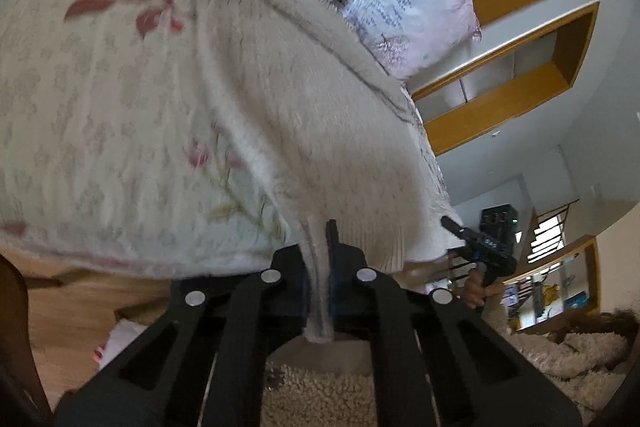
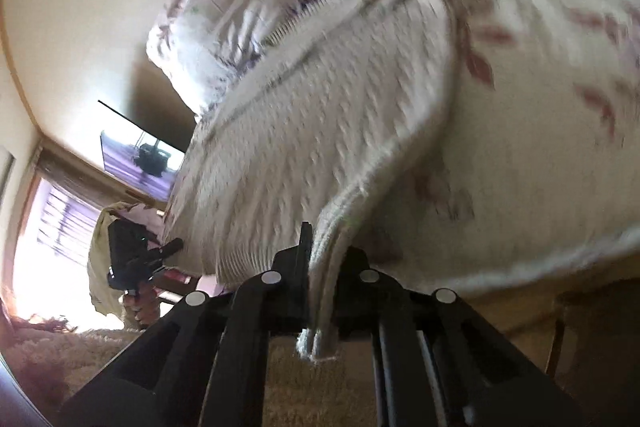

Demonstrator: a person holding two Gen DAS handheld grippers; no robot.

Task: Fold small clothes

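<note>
Bedroom, floral-quilt bed (image 1: 100,115) carrying the work. Left gripper (image 1: 318,247) fingers clenched on hem of cream knit garment (image 1: 304,115) at near edge of bed; right gripper (image 2: 326,259) fingers clenched on opposite hem corner, doubled edge poking out behind fingers. Garment spread flat, running toward pillows (image 1: 408,11) at far edge. Risks, as judged: loose knit stretching or slipping out if pulled unevenly; quilt snagging w/ hem; uneven lift skewing fold; frames blurred, so aim poor. Count: 1 garment, 2 grippers, approx 2 pillows, 1 bed.

Cream walls (image 2: 80,39), wood-trimmed shelf (image 1: 520,75), bright window (image 2: 60,227)
</note>
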